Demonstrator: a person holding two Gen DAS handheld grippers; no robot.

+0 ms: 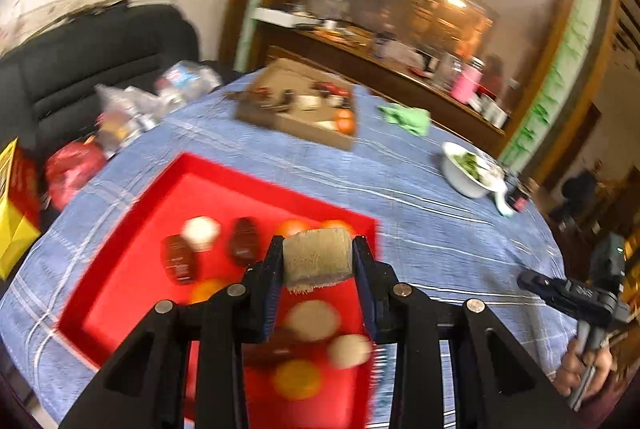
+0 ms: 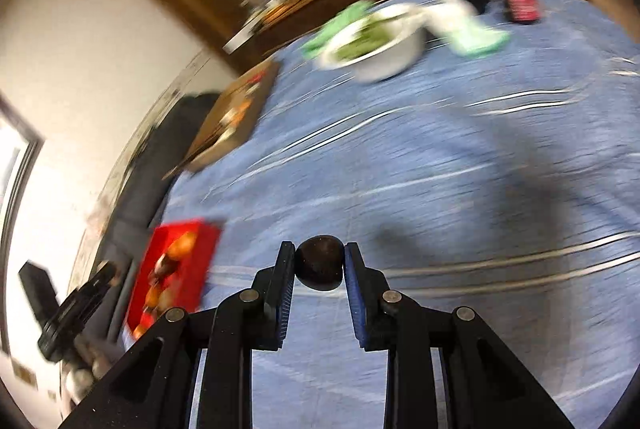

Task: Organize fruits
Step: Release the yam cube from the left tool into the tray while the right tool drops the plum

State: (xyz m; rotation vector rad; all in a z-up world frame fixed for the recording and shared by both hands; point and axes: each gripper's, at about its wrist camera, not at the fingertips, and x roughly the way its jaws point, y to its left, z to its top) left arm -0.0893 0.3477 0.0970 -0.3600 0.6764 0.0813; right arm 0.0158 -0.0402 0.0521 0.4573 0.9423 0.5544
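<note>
My left gripper (image 1: pixel 318 243) is shut on a tan-brown fuzzy fruit (image 1: pixel 318 257) and holds it above the red tray (image 1: pixel 132 229). In the tray lie several oranges (image 1: pixel 298 379), dark red fruits (image 1: pixel 180 263) and pale round fruits (image 1: pixel 314 320), blurred by motion. My right gripper (image 2: pixel 320 249) is shut on a dark round fruit (image 2: pixel 319 263) and holds it above the blue cloth (image 2: pixel 440 169), to the right of the red tray (image 2: pixel 200 241). The right gripper also shows in the left wrist view (image 1: pixel 536 283) at the right edge.
A cardboard box (image 1: pixel 296 121) with small items and an orange stands at the far side. A white bowl (image 1: pixel 466 169) of greens and a green cloth (image 1: pixel 406 117) lie at the right. Plastic bags (image 1: pixel 124 113) and a yellow box (image 1: pixel 14 221) sit at the left, near a black sofa.
</note>
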